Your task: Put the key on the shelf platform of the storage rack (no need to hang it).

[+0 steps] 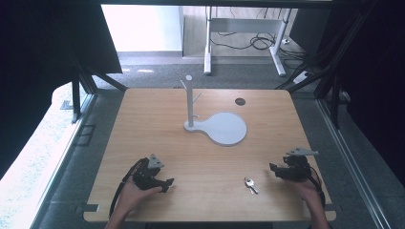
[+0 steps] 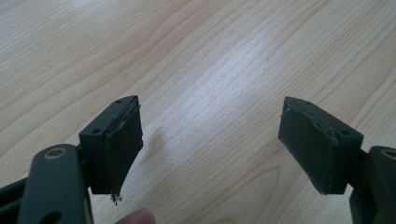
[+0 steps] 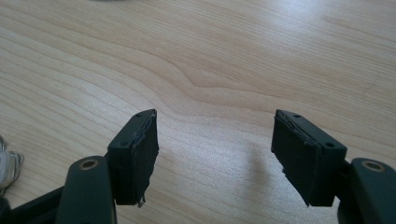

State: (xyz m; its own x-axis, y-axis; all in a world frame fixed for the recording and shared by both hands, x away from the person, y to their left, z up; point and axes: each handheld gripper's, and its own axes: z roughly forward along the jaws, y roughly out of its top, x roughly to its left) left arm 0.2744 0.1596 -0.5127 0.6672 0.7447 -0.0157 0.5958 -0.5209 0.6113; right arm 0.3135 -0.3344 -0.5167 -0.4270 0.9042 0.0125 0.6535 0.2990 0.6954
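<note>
the small silver metal key (image 1: 250, 184) is lying flat on the pale wooden surface (image 1: 200, 157), near its front edge and right of the middle. its long axis is running on a slant, the round head toward the far left and the blade pointing toward you and to the right. the key is sitting between your two hands but clearly closer to the right one: the right gripper (image 1: 273, 168) is hovering just to its right and a little farther back, its fingers (image 3: 140, 154) aimed leftward across the surface, so the key is lying ahead of them and slightly toward you. in the right gripper view a sliver of the key (image 3: 8, 167) is showing at the left edge, outside the gap, so you are needing to swing the fingers that way before closing. those fingers are spread wide with nothing between them.

the left gripper (image 1: 169, 183) is resting well apart on the other side, its fingers (image 2: 122, 140) spread wide too, over bare wood.

farther back, the white stand with a round flat base and an upright branched post (image 1: 216, 125) is waiting near the middle of the surface, which i judge to be where the key is meant to hang.
</note>
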